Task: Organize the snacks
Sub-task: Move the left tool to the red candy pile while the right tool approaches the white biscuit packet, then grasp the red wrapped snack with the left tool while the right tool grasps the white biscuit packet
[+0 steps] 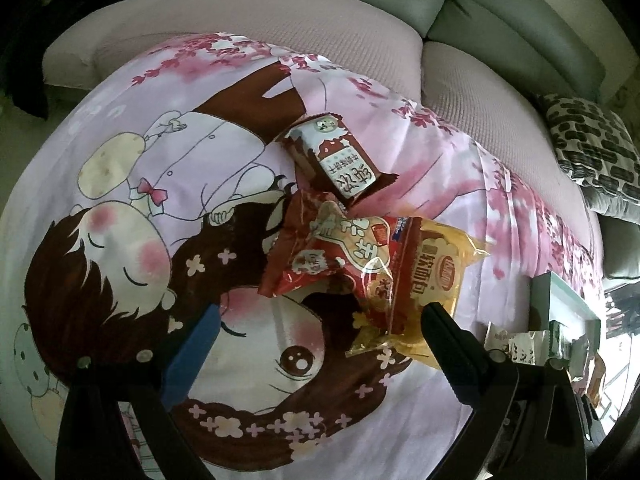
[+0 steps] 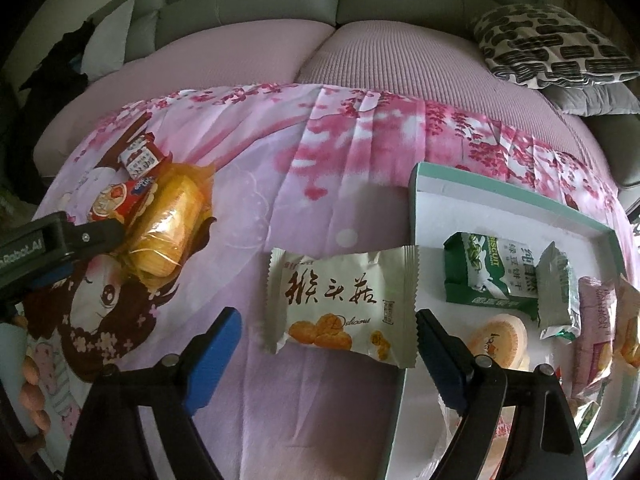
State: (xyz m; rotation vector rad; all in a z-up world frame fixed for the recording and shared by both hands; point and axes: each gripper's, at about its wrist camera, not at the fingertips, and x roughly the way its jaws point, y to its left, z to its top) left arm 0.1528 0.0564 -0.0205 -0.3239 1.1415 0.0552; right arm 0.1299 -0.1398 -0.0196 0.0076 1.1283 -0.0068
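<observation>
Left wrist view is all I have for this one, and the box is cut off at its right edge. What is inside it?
Observer: A green biscuit packet lies in the box, among other packets.
Operator: Where is the right hand-held gripper?
Observer: The right hand-held gripper hangs open at the box's left rim.
Operator: Is anything between its fingers?
Observer: A white packet lies between them, unpinched, with its right end over the rim.
</observation>
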